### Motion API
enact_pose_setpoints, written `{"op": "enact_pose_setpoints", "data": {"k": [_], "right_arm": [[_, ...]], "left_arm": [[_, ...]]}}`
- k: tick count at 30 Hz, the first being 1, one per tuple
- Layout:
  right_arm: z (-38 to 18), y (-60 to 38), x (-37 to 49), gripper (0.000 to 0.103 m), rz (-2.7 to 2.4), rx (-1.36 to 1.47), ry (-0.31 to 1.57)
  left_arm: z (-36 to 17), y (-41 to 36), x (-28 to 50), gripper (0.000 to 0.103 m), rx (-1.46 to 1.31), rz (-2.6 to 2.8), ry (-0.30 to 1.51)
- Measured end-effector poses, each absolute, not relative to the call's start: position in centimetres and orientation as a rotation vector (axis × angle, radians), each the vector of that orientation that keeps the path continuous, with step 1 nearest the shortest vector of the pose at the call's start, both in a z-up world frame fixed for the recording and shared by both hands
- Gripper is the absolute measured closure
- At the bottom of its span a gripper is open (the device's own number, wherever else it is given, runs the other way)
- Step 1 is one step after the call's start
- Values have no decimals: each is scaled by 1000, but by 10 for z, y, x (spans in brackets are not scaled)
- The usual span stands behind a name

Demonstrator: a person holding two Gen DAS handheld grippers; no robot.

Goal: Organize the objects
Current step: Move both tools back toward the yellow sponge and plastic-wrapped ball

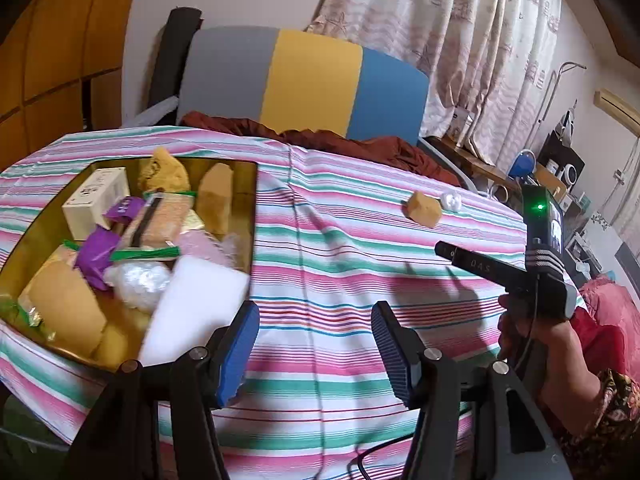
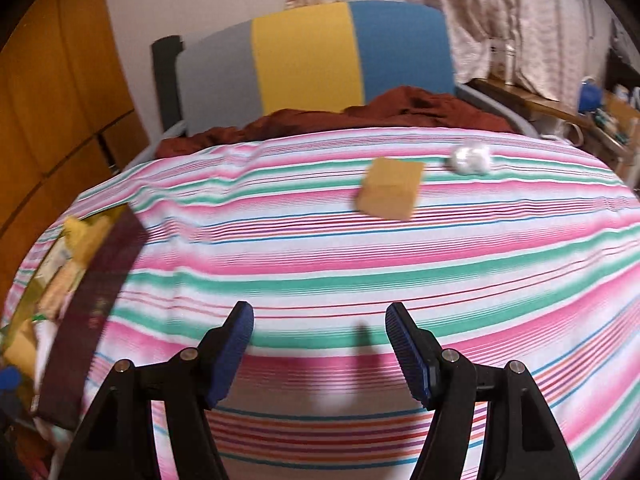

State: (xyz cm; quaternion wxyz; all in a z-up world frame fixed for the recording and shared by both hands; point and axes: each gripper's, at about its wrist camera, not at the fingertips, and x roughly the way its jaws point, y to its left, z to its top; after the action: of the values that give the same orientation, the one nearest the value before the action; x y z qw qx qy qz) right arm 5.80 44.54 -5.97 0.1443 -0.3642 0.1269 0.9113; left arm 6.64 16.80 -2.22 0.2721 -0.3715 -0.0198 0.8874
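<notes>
- Left gripper (image 1: 315, 354): jaws parted, nothing between the blue ribbed pads, only striped cloth showing in the gap. It hangs over the near edge of the table, just right of the box.
- Right gripper (image 2: 320, 354): jaws likewise apart and empty, aimed across the cloth toward the far side. From the left wrist view its black body with a green light is seen at the right, gripped by a hand (image 1: 532, 328).
- Tan sponge block (image 2: 390, 190): a squat, cube-like piece, matt yellow-brown, lying on the far right part of the table, well apart from both grippers.
- White plastic wad (image 2: 470, 159): a crumpled, shiny ball just beside the block, on its far right.
- Gold-lined box (image 1: 254, 208): open-topped, on the left of the table, packed with sponge blocks, a white foam slab (image 1: 196, 308), a cream carton (image 1: 96, 200), purple wrappers, green strips and a clear plastic bundle.
- Striped tablecloth (image 1: 360, 240): pink, green and white bands, with a raised crease running front to back near the middle. Open cloth lies between the grippers and the block.
- Surroundings: a grey, yellow and blue chair back (image 1: 308, 84) behind the table, a rust-red cloth (image 1: 340, 140) heaped on its seat, a patterned curtain beyond.
</notes>
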Motion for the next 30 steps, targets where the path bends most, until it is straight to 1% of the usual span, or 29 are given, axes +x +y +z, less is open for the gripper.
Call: {"op": "enact_pose_setpoints", "data": {"k": [2, 5, 8, 13, 18, 23, 27, 29, 30], "right_arm": [[-60, 461, 57, 32, 2605, -1036, 345], [-60, 483, 52, 27, 2577, -1022, 295], [-58, 509, 44, 26, 2557, -1005, 257], [-52, 562, 16, 17, 2487, -970, 218], [-52, 624, -29, 16, 2419, -976, 261], [-61, 653, -69, 16, 2395, -991, 258], [-75, 658, -95, 28, 2412, -1057, 184], [-84, 661, -102, 41, 2393, -1117, 189], [-87, 663, -102, 50, 2401, -1128, 208]], "left_arm": [[-22, 176, 67, 44, -1008, 2380, -46], [-26, 189, 65, 44, -1035, 2353, -20], [-31, 203, 62, 44, -1062, 2326, 2], [-35, 224, 55, 44, -1096, 2287, 33], [-40, 236, 46, 44, -1126, 2275, 62], [-43, 237, 36, 44, -1154, 2285, 70], [-48, 241, 24, 44, -1185, 2285, 64], [-48, 247, 19, 44, -1188, 2277, 58], [-48, 250, 17, 44, -1187, 2273, 59]]}}
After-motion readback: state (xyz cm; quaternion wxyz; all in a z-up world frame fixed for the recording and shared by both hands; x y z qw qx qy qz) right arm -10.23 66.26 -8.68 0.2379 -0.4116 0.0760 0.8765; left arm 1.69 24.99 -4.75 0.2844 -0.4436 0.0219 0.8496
